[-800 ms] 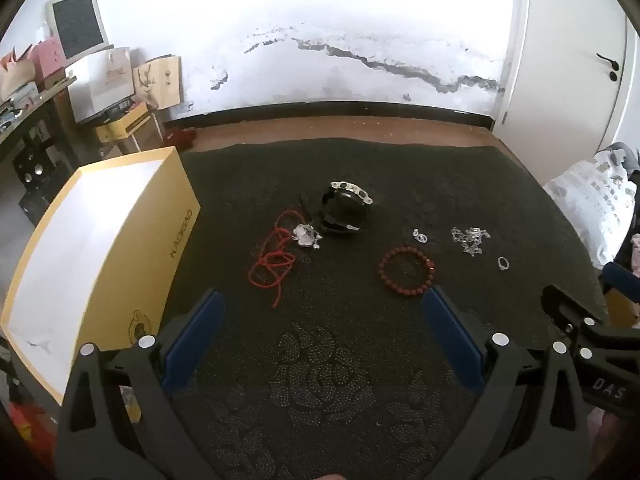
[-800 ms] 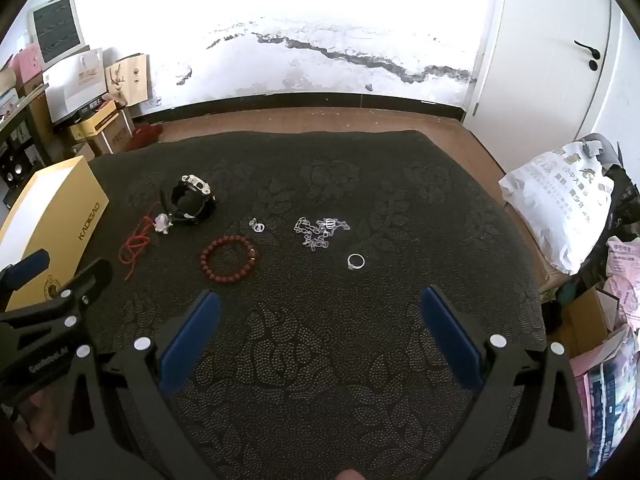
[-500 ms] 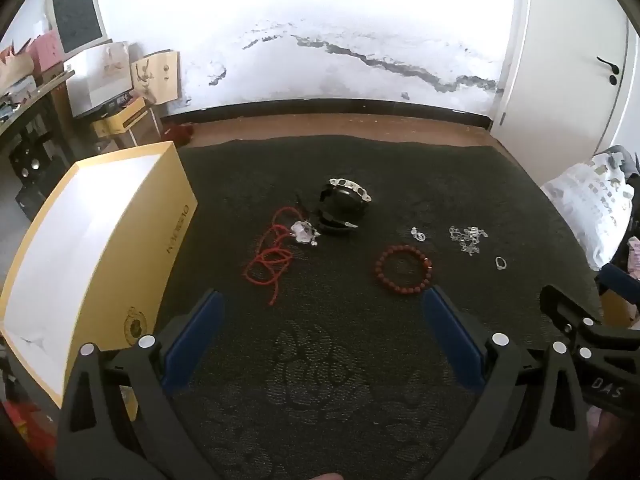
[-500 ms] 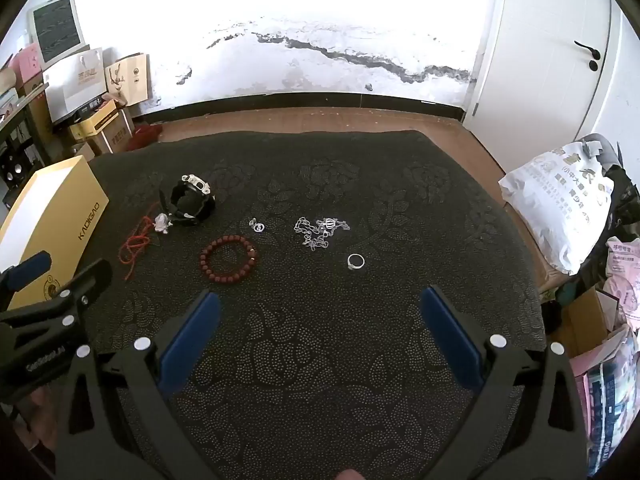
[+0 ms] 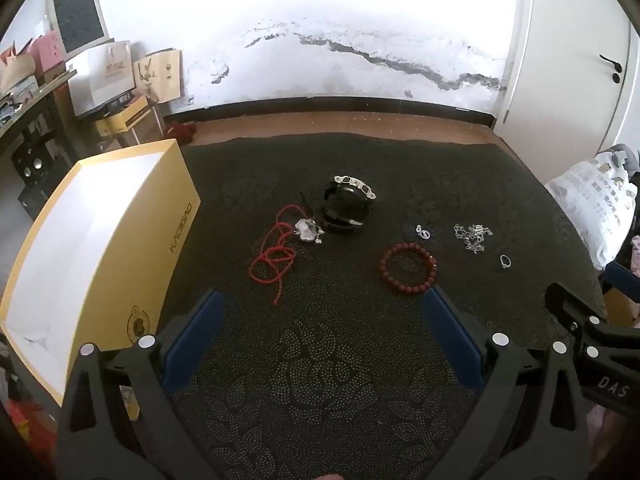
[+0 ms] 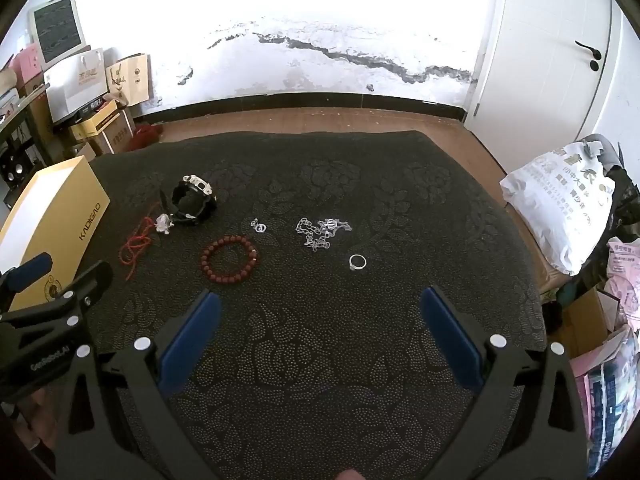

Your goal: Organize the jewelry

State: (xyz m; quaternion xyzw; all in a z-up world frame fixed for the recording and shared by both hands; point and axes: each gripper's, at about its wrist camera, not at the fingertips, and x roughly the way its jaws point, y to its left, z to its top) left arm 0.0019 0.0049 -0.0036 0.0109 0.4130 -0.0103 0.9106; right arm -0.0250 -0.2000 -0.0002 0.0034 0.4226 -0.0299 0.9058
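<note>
Both grippers, L (image 5: pixel 320 336) & R (image 6: pixel 320 332), wide open, empty; bead bracelet (image 5: pixel 408 267) lies ctr-right of frame, nearest L gripper.

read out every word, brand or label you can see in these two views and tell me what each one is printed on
"KADIGAO": side of the yellow box, running up it.
"DAS": black body of the right gripper, in the left wrist view.
"GenRobot.AI": black body of the left gripper, small, read with some doubt.
Print on the white sack, the paper bags and the pink packages: too small or blurred.
</note>
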